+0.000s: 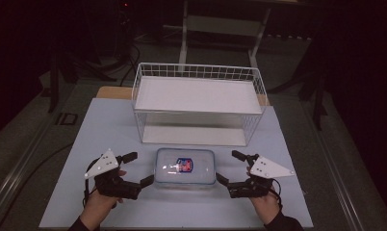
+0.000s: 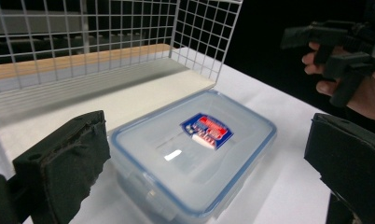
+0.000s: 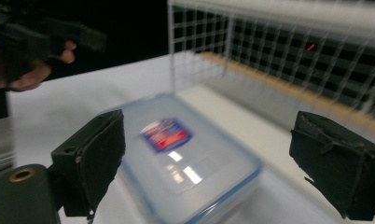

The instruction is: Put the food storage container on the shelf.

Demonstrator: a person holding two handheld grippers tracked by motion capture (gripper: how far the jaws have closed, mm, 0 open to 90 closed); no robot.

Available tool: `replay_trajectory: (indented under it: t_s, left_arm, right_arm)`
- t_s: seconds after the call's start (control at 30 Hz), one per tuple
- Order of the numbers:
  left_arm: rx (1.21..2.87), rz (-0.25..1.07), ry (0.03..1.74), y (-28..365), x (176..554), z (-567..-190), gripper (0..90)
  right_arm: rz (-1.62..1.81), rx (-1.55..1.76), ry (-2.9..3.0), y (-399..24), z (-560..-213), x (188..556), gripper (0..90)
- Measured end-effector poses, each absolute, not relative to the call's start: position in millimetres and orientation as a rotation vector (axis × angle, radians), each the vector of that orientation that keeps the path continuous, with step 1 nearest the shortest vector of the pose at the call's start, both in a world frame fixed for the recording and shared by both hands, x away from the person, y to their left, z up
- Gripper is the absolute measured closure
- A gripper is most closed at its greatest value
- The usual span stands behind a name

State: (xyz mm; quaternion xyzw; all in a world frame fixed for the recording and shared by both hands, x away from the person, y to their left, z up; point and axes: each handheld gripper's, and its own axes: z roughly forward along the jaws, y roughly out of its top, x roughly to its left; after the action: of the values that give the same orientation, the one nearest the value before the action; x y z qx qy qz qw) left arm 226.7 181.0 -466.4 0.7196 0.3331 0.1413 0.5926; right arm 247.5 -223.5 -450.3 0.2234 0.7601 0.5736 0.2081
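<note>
A clear plastic box (image 1: 185, 167) with a blue-rimmed lid and a red and blue label lies flat near the table's front, just before a white wire shelf rack (image 1: 199, 72). My left gripper (image 1: 141, 168) stands open at the box's left end, its jaws wide apart and pointing at the box (image 2: 195, 149). At the right end my right gripper (image 1: 227, 166) is open too, with nothing pressed between its pads. In the right gripper view the box (image 3: 185, 158) is blurred and lies ahead between the two jaws. A hand holds each gripper.
The rack (image 2: 199, 28) has a white shelf on top and a white base, with an open front gap facing the box. A pale mat (image 1: 105, 125) covers the table, and a wooden board (image 1: 113, 91) shows behind it. Dark floor and table legs lie beyond.
</note>
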Motion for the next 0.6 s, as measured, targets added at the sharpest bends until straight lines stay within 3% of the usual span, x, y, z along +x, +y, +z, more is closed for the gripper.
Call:
replay_trajectory:
  t_s: [0.07,0.13,0.6]
  left_arm:
    - [1.698,0.327,0.792,178,232,-462,0.0]
    - [1.705,0.307,0.819,177,237,-461,0.0]
    - [1.832,0.132,1.061,171,284,-467,0.0]
  right_arm:
    - [1.567,0.615,2.06,-226,-444,248,10.3]
    - [1.573,0.617,2.059,-229,-438,249,16.1]
    - [1.564,0.62,2.193,-223,-434,255,17.3]
